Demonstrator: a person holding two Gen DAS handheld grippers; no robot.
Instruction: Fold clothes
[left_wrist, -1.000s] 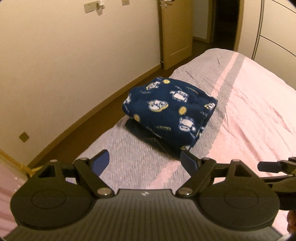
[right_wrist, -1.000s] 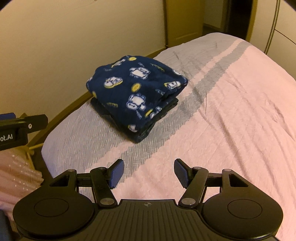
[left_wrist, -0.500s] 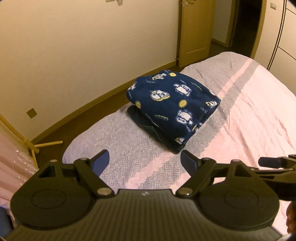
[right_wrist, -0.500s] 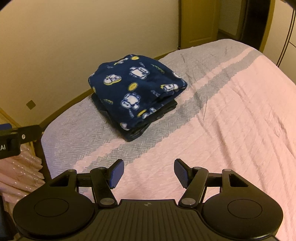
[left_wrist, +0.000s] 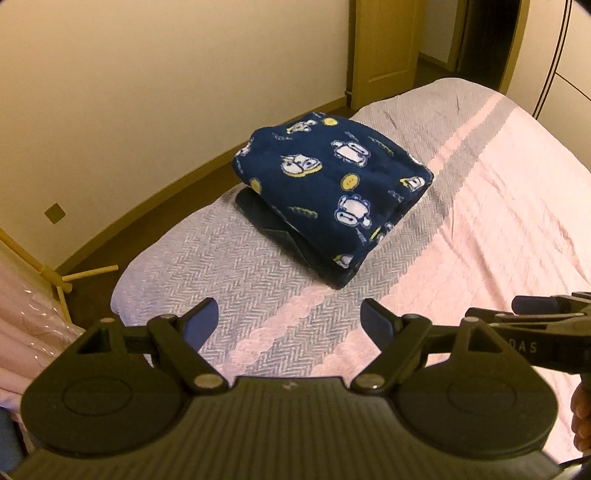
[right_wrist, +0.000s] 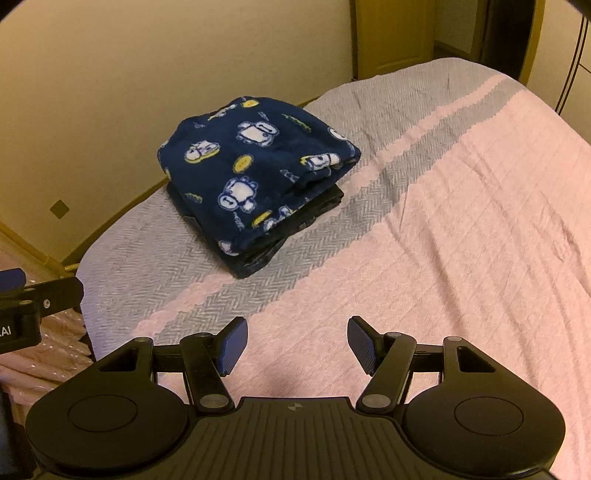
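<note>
Folded navy fleece garment with cartoon print (left_wrist: 332, 192) on pink-and-grey bedspread (right_wrist: 461, 229); left gripper (left_wrist: 288, 319) and right gripper (right_wrist: 297, 341) gape wide, empty

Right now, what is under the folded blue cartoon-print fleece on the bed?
Under the fleece lies a flatter dark folded garment; only its edges stick out along the near sides. Most of it is covered, so its type is unclear. Both rest on the bedspread.

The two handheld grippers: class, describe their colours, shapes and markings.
The left gripper and the right gripper are matt black, with ribbed bodies, round side discs, silver pivot screws and blue finger pads. White lettering marks their sides.
</note>
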